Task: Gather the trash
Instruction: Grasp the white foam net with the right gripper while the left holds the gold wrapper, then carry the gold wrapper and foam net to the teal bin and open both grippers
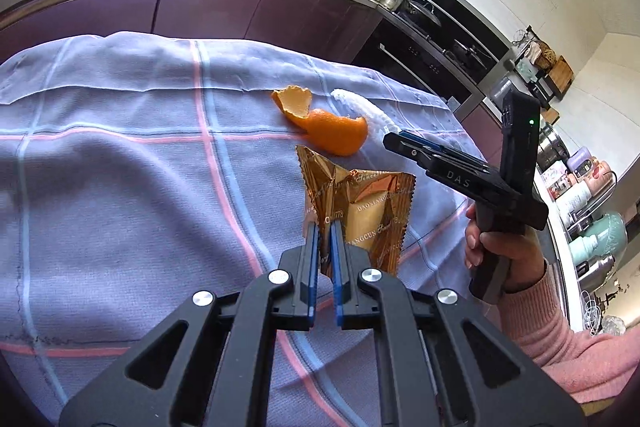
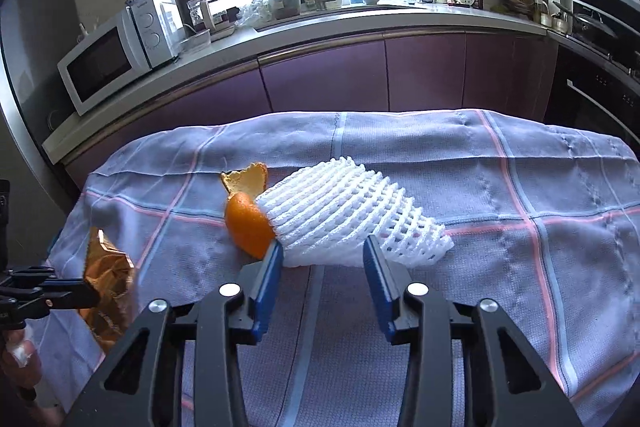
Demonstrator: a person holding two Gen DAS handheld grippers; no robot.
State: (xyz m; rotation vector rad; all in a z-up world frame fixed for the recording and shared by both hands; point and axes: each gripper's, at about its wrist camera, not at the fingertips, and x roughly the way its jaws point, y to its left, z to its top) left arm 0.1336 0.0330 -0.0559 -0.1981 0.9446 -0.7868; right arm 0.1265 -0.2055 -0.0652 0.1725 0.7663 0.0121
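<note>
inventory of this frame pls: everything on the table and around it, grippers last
snack wrapper: 1, gold, pinched in the left gripper, lifted above the cloth
orange peel: 1, orange, mid-cloth, touching the net's end
foam fruit net: 1, white, lying on the cloth just ahead of the right gripper
tablecloth: 1, lavender with pink and blue lines, covers the table
microwave: 1, white, on the counter's left end
left gripper: black with blue pads, shut on the wrapper
right gripper: black with blue pads, open, empty
hand: pink sleeve, holds the right gripper

Lilac cloth (image 2: 500, 187) checked pink and blue; orange peel (image 1: 320, 123); gold wrapper (image 1: 360, 211); white foam net (image 2: 344, 211).
</note>
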